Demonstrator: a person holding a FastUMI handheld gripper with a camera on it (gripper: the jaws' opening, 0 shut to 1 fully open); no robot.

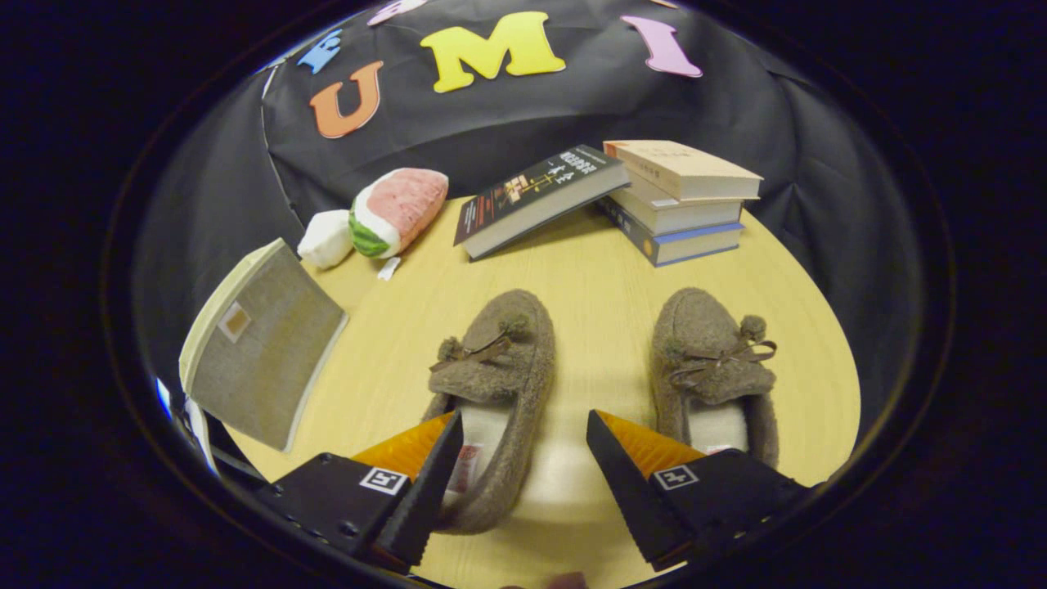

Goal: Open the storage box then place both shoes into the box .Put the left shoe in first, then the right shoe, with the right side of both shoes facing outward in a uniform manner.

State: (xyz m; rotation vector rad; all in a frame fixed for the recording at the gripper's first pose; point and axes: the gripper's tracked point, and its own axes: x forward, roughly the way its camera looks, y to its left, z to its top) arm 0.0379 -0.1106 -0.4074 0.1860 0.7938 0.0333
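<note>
Worktop (589, 270): pale wood, round-edged in this view. Storage box (260, 353) lies at its left edge, lid closed, well apart from the shoes. Stack of books (679, 204) at the far side, one dark book (536, 196) leaning against it; plush toy (397, 209) left of that. Left shoe (499, 384) and right shoe (716, 368) lie side by side, toes pointing away. Hand-held gripper (523, 433) is pitched downward over the left shoe's heel, fingers spread wide, released; the left finger overlaps the heel opening, contact unclear.
</note>
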